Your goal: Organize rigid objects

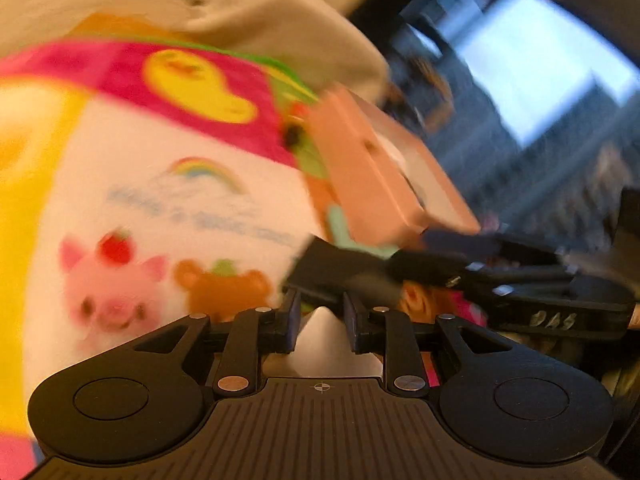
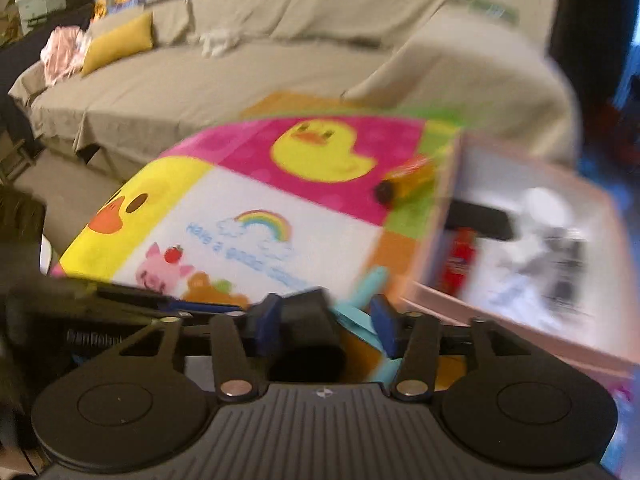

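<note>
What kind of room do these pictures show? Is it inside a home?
Most likely a home living room. A long sofa under a beige cover, with a yellow cushion, fills the back. A bright children's play mat printed with a duck, a rainbow and a pig lies in front. The pictures are blurred.

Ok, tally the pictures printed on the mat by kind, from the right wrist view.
Duck: 1
Beaked yellow face: 1
Rainbow: 1
Pig: 1
Bear: 1, partly hidden
Total: 5 showing on the mat
</note>
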The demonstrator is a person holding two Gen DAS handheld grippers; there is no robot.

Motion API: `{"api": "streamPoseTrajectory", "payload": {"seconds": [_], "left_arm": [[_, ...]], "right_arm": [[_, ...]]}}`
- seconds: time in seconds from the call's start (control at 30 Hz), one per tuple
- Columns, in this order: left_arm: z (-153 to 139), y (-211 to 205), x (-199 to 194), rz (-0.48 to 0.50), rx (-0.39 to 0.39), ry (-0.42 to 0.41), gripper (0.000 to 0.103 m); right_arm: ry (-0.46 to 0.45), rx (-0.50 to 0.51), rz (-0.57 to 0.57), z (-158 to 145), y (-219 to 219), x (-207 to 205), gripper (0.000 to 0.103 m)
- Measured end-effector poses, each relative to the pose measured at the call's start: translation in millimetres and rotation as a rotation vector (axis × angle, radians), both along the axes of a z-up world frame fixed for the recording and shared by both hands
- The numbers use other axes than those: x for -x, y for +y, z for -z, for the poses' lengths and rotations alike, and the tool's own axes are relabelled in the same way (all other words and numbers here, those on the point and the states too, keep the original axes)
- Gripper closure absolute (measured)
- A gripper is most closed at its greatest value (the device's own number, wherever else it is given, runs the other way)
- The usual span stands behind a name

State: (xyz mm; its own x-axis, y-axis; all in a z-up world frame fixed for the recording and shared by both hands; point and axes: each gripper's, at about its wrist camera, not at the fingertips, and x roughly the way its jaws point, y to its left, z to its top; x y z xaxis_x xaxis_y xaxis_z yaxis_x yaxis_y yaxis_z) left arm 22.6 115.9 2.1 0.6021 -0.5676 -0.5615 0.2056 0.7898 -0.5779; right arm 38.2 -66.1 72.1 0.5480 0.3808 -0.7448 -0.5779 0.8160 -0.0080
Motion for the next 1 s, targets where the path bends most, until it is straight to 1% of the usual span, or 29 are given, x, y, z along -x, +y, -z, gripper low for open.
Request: {"api": "streamPoseTrajectory", "payload": {"seconds": [0.03, 0.07, 0.13, 0.17, 0.2, 0.23, 0.27, 0.3, 0.37, 0.43, 0.47, 0.53, 0.6, 0.67, 0.7, 0.77, 0.9, 1.0], "left_arm": [[-7.5, -3.0, -1.5, 0.021, -0.023, -0.029, 0.077], [-17.2, -3.5, -4.5, 0.01, -0.039, -0.067, 0.077], [-33.2, -1.6, -17.0, -0.05, -0.07, -0.128, 0.077], [-41.6, -3.8, -28.3, -0.07, -0.107, -0.171, 0.077], [-48.3, -9.2, -43.0, -0.072, -0.166, -0.213, 0.077], [-52.4, -16.2, -58.6, -0.066, -0.232, -0.232, 0.077], [-54.1, -23.7, -75.5, -0.056, -0.292, -0.234, 0.077], [-53.7, -31.1, -94.8, -0.039, -0.332, -0.223, 0.077], [-47.3, -43.1, -125.2, -0.011, -0.368, -0.184, 0.077], [-38.0, -54.0, -152.5, -0.021, -0.418, -0.128, 0.077], [-33.6, -58.8, -158.7, -0.026, -0.448, -0.117, 0.077], [-21.3, -66.3, -174.4, -0.024, -0.492, -0.094, 0.072], [-11.9, -69.7, -184.6, -0.018, -0.493, -0.055, 0.071], [-10.4, -69.4, -182.4, -0.028, -0.486, -0.069, 0.071], [-10.3, -69.3, -180.0, -0.023, -0.488, -0.066, 0.071], [-10.9, -65.0, -167.5, -0.012, -0.473, -0.065, 0.071], [-11.5, -55.0, -116.0, 0.053, -0.411, -0.06, 0.071], [-12.5, -48.4, -66.0, 0.061, -0.357, -0.04, 0.071]], "right_arm": [[-0.028, -0.013, 0.023, -3.0, -12.4, 6.1, 0.04], [-0.056, -0.027, 0.054, -6.0, -26.1, 10.9, 0.039], [-0.116, -0.041, 0.123, -7.2, -52.0, 18.6, 0.038], [-0.15, -0.039, 0.154, -5.5, -63.4, 22.1, 0.037], [-0.182, -0.031, 0.184, -1.7, -73.9, 25.1, 0.036], [-0.198, -0.024, 0.209, 2.8, -82.3, 27.0, 0.035], [-0.198, -0.024, 0.232, 8.8, -90.4, 27.9, 0.035], [-0.179, -0.039, 0.253, 15.4, -99.3, 26.9, 0.035], [-0.134, -0.082, 0.278, 26.2, -113.6, 23.9, 0.035], [-0.109, -0.118, 0.3, 37.3, -124.9, 23.3, 0.035], [-0.102, -0.134, 0.311, 42.0, -130.8, 23.6, 0.035], [-0.086, -0.158, 0.321, 50.7, -138.5, 24.7, 0.036], [-0.069, -0.178, 0.326, 59.3, -146.6, 24.0, 0.036], [-0.066, -0.215, 0.332, 62.7, -152.1, 27.3, 0.035], [-0.066, -0.231, 0.33, 62.4, -153.7, 28.1, 0.033], [-0.059, -0.25, 0.332, 64.1, -154.8, 27.3, 0.032], [-0.062, -0.273, 0.332, 64.8, -154.9, 28.3, 0.029], [-0.053, -0.286, 0.328, 65.2, -155.4, 27.1, 0.027]]}}
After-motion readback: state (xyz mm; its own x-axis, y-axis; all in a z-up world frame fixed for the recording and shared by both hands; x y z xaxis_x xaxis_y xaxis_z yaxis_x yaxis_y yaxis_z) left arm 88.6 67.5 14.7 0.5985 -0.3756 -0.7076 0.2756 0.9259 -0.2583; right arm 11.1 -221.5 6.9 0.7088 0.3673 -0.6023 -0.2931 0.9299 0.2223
